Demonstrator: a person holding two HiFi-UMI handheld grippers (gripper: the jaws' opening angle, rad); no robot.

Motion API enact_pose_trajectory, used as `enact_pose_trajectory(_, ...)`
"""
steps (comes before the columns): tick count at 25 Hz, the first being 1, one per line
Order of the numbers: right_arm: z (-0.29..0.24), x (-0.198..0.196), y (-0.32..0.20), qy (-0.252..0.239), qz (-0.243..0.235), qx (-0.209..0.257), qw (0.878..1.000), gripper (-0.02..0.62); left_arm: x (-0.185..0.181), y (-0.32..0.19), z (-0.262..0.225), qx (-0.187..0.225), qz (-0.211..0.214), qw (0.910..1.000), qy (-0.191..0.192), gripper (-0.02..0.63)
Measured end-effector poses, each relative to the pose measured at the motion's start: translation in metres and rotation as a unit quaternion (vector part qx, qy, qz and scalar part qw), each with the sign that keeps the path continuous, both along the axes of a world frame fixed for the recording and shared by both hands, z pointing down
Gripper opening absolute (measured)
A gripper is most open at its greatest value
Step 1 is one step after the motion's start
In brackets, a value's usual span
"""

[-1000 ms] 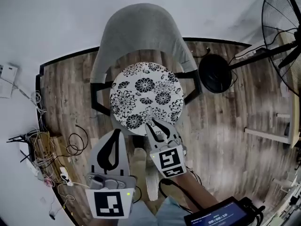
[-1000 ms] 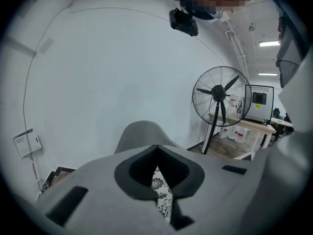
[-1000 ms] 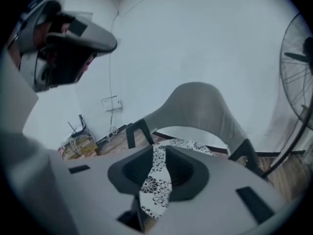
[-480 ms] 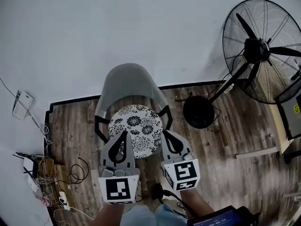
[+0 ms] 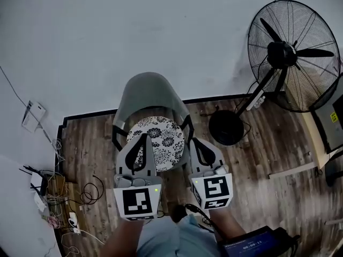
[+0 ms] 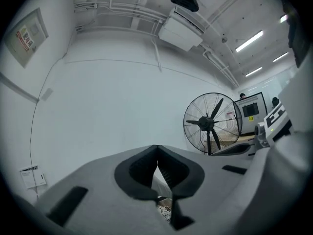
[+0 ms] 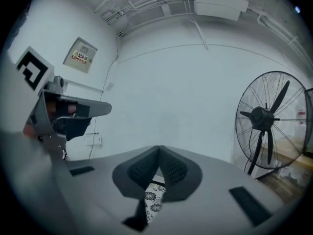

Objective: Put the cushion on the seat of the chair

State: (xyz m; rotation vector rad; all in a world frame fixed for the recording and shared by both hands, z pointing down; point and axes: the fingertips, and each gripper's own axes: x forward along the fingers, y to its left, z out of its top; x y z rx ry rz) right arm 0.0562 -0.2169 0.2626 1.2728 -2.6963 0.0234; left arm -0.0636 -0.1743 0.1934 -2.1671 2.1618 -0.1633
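Observation:
A round black-and-white floral cushion (image 5: 159, 141) lies flat on the seat of the grey shell chair (image 5: 148, 95). Both grippers hang in the air on the near side of the chair, above the cushion's front edge and apart from it. My left gripper (image 5: 143, 137) is shut with nothing between its jaws, and my right gripper (image 5: 194, 142) is shut and empty too. In the left gripper view the tips (image 6: 157, 153) meet, with a sliver of cushion (image 6: 166, 211) below them. The right gripper view shows closed tips (image 7: 159, 152) above the cushion (image 7: 153, 199).
A large pedestal fan (image 5: 293, 55) stands right of the chair, its round base (image 5: 226, 127) on the wood floor. Tangled cables and a power strip (image 5: 52, 197) lie at the left by the white wall. A small screen (image 5: 251, 247) sits at the bottom edge.
Both grippers lifted up and back from the cushion. The right jaws, which were at the cushion's front edge, let go and closed. The cushion stayed on the seat.

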Motion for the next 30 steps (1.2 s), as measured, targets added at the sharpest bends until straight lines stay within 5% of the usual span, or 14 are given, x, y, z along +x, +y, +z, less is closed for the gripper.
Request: enact_pose_trajectory(30, -0.004, -0.006, 0.002, 0.006, 0.0, 0.016, 1.0, 0.005, -0.002, 0.002, 0.002, -0.008, 0.004, 0.9997, -0.024, 0.005)
